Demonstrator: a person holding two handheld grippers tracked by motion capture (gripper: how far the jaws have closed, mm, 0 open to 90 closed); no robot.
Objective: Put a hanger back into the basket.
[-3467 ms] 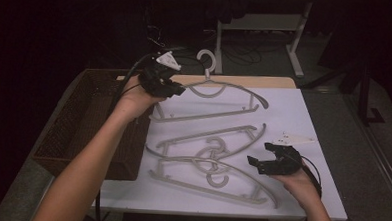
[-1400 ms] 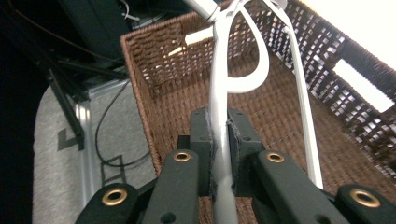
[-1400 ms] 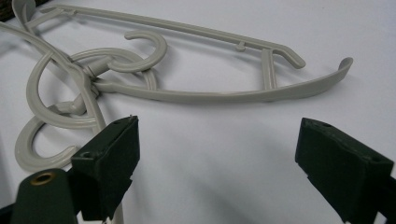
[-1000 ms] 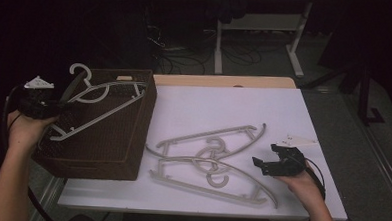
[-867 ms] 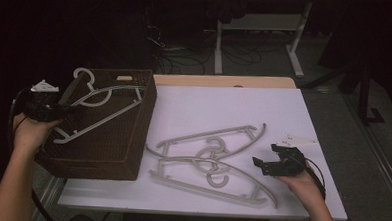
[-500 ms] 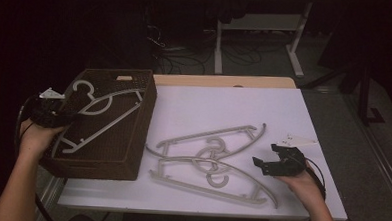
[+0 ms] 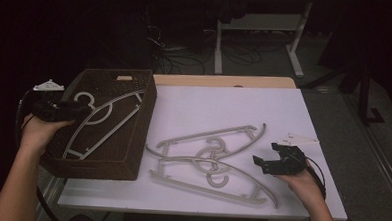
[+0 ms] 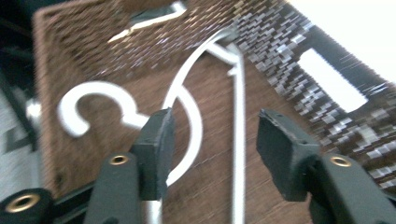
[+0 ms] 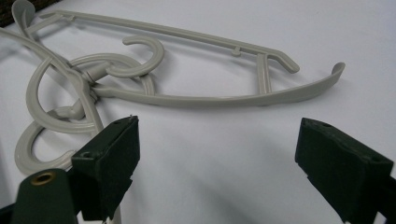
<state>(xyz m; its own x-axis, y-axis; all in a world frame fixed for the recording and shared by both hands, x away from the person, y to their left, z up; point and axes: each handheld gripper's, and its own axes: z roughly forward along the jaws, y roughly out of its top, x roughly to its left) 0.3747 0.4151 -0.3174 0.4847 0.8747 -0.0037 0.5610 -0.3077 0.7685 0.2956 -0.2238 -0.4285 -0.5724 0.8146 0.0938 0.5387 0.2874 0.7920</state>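
A grey plastic hanger (image 7: pixel 106 117) lies inside the brown wicker basket (image 7: pixel 137 138) at the table's left end. My left gripper (image 7: pixel 78 111) hovers at the basket's left rim, open, with nothing between its jaws. In the left gripper view the hanger's hook (image 8: pixel 93 100) and bar rest on the basket floor (image 8: pixel 280 60) below the open gripper (image 8: pixel 217 126). Two more grey hangers (image 7: pixel 208 138) (image 7: pixel 216 184) lie overlapped on the white table (image 7: pixel 224 106). My right gripper (image 7: pixel 259 164) rests just right of them, wide open and empty; in the right gripper view the gripper (image 9: pixel 215 135) faces the far hanger (image 9: pixel 210 100).
A wooden strip (image 7: pixel 225 81) runs along the table's far edge. Beyond it stand a white desk frame (image 7: pixel 296 55) and floor cables (image 7: pixel 171 54). The hooks of the two hangers on the table interlock (image 9: pixel 93 70).
My left gripper lowered the hanger into the basket and let go of it; the hanger now lies flat inside. The right gripper has stayed put.
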